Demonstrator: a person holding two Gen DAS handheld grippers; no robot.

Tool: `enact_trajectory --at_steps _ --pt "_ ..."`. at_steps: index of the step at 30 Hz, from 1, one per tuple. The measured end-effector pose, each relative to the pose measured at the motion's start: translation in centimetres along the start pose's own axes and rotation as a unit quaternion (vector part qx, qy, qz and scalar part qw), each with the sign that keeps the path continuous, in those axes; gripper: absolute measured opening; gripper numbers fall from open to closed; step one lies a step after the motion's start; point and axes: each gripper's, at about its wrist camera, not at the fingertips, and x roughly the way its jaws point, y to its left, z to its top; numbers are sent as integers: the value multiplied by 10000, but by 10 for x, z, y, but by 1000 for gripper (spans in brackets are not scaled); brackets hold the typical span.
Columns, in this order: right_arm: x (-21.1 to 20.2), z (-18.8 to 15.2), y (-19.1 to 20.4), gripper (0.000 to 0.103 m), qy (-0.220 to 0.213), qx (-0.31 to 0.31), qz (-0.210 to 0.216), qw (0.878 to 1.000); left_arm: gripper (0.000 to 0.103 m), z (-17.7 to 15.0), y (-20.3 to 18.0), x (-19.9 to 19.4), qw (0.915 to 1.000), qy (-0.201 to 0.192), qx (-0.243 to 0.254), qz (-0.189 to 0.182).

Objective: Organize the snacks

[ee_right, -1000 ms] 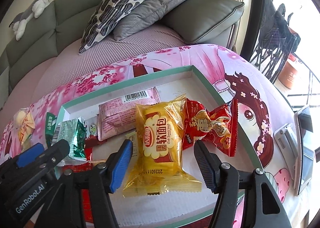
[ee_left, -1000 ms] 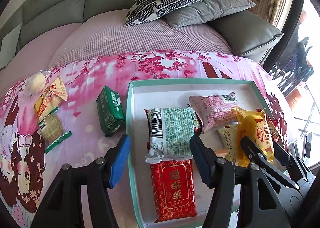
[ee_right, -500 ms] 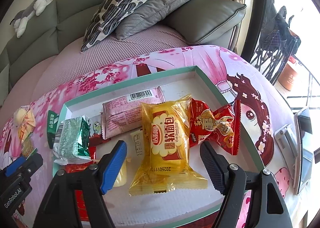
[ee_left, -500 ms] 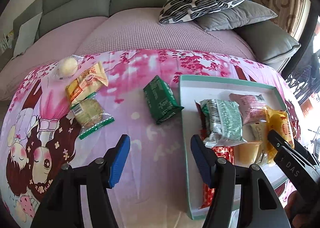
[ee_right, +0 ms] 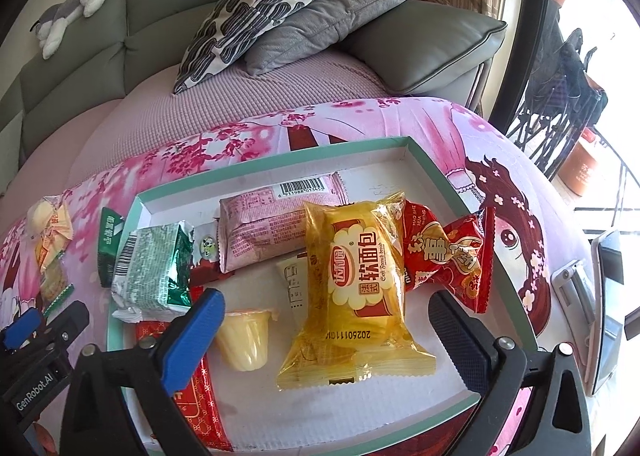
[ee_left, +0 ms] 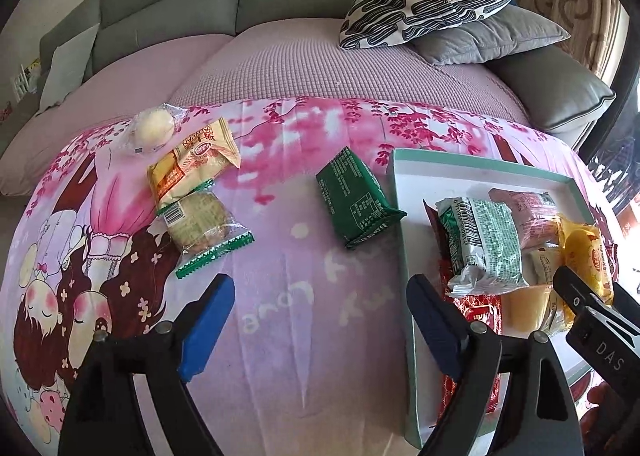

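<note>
The left gripper [ee_left: 316, 320] gapes wide, holding nothing; the dark green packet [ee_left: 354, 198] lies ahead on the pink cloth [ee_left: 280, 336]. The right gripper [ee_right: 328, 332], equally wide and empty, straddles the yellow bread packet [ee_right: 360, 288] (inside the tray [ee_right: 280, 162]).

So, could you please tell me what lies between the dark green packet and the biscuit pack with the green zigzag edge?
Nothing: in the left wrist view, only bare pink cloth separates the dark green packet from the biscuit pack.

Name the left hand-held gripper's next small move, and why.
Probably ease forward toward the dark green snack packet. It lies on the cloth just outside the tray, nearest of the loose snacks, and the left hand-held gripper is open, empty and facing it.
</note>
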Motion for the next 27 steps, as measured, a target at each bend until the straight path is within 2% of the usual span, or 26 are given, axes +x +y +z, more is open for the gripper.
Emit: enact_trajectory --at_steps 1,4,11,15,27 --pt "0 0 1 103 5 -13 -8 10000 89 0 1 1 10000 11 -22 -16" --pt "-1 -1 1 103 -3 -27 -11 10000 99 -1 2 3 10000 49 -64 -51" --pt "-3 -2 6 103 -7 -78 -41 10000 99 -5 6 8 9997 193 -132 -72" --pt "-8 -4 14 103 -45 -175 2 9998 99 -9 11 10 9992 349 -161 65" --pt "-26 -5 47 103 -350 -498 185 9980 99 -9 68 3 9950 300 -834 460"
